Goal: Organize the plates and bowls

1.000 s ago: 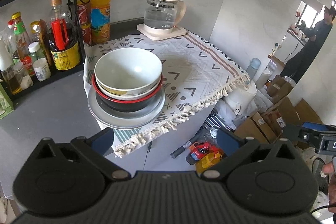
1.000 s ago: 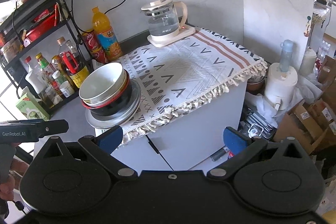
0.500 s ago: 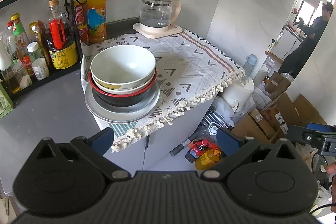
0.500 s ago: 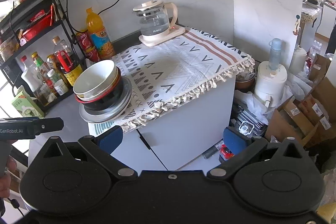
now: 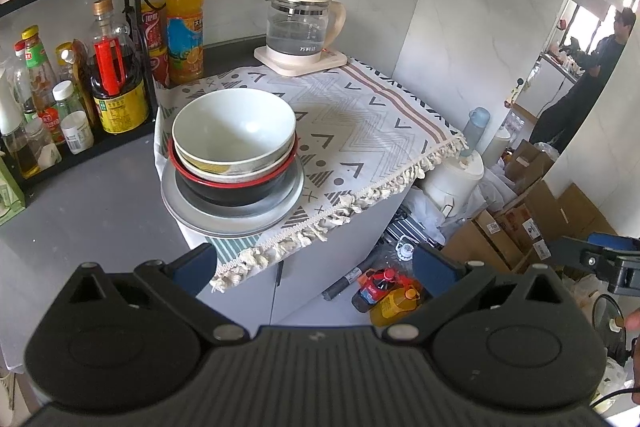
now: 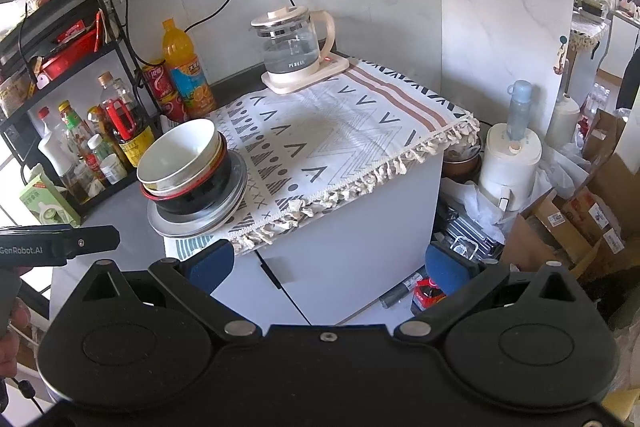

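A stack of dishes [image 5: 234, 163] is seen on the near left corner of a patterned, fringed tablecloth [image 5: 360, 131], ahead of the left gripper [image 5: 314, 263] and above its left finger. The stack is made up of a pale bowl [image 5: 236, 127] nested in a second light bowl, a black bowl with a red rim [image 5: 232, 187] beneath them, and a grey plate [image 5: 236, 217] at the bottom, whose edge overhangs the cloth's fringe. The jaws of the left gripper are held wide apart with nothing between them; the same is seen of the right gripper [image 6: 326, 263], from which the stack [image 6: 192, 179] is viewed ahead and to the left.

The cloth is laid over a white cabinet [image 6: 352, 239] set in a corner of marble-look wall tiles. At the far edge of the cloth a glass kettle [image 5: 302, 27] is stood on its cream base, with cords run up the wall behind it. Left of the cloth a dark grey countertop [image 5: 88, 203] is seen, with a black wire rack [image 5: 132, 7] of sauce and oil bottles, and an orange drink bottle [image 5: 184, 23] is placed beside the rack. To the right of the jaws, on the floor, a white appliance [image 6: 508, 163], cardboard boxes [image 5: 532, 215] and bottles are crowded. A person in dark clothes [image 5: 592, 67] is visible far off at the right.
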A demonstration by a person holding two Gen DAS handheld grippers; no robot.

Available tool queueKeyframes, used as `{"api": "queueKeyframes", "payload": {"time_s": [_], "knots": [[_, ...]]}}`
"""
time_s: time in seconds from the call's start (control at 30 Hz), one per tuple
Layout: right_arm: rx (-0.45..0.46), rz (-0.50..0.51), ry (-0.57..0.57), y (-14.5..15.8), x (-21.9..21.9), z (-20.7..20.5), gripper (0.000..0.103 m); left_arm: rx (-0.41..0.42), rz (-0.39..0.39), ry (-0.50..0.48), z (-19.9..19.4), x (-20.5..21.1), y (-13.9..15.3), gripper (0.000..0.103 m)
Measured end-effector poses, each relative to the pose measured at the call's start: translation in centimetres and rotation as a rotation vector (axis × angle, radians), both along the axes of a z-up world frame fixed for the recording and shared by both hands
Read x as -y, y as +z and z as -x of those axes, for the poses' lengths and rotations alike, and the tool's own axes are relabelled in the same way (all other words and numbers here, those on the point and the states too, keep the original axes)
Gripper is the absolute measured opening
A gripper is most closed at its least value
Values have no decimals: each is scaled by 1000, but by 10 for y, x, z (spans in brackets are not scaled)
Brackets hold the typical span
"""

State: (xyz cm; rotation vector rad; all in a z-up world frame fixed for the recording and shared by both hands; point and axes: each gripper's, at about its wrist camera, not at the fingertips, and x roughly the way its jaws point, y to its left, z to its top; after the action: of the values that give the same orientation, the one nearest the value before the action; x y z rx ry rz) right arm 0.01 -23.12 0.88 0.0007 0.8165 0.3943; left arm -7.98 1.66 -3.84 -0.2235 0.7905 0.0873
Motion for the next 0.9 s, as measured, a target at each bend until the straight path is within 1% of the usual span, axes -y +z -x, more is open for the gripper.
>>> {"api": "queueKeyframes", "payload": {"time_s": [0.9], "knots": [[-13, 2, 7, -4, -12, -7, 103, -28, -2, 6, -10, -9, -2, 103]]}}
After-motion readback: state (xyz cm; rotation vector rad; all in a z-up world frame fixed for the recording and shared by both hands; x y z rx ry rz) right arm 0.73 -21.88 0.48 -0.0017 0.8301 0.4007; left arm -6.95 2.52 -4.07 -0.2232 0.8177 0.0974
